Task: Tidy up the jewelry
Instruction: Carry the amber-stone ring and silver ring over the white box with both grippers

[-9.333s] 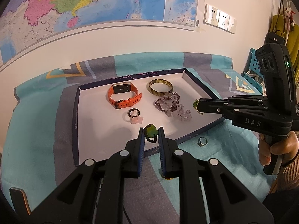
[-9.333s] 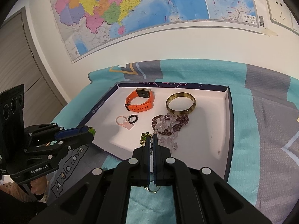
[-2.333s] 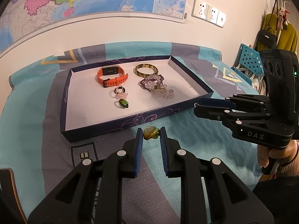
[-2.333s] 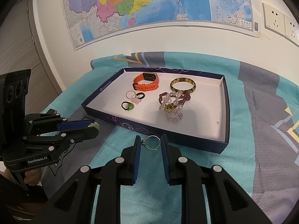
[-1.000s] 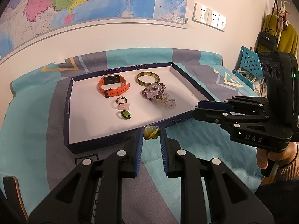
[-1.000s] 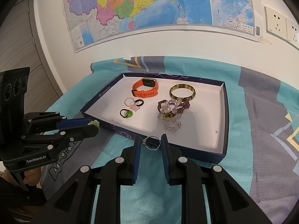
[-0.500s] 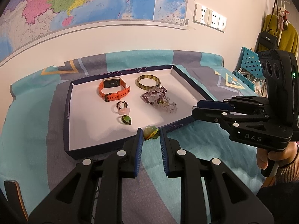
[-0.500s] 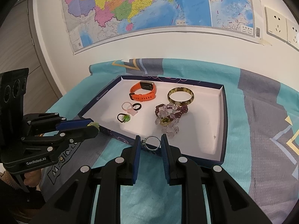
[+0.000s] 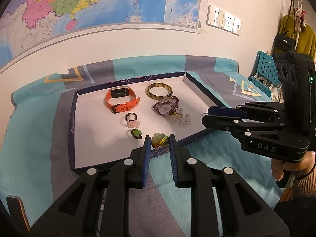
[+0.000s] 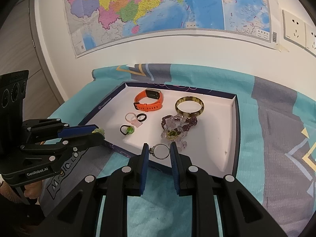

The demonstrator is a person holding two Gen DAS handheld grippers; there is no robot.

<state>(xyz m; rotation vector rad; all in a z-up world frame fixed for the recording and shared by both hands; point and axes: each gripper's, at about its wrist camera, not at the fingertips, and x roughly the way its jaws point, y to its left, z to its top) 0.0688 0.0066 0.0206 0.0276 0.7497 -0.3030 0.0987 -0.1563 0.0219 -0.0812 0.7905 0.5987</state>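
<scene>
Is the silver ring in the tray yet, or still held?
Held. The silver ring sits clamped between the right gripper pads, above the tray near edge.

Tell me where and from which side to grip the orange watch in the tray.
Take the orange watch by its near strap run, one finger inside the loop and one outside, coming from above. It lies flat as a closed loop, with the face on the far side; the black ring sits close by. Both grippers are occupied now.
</scene>
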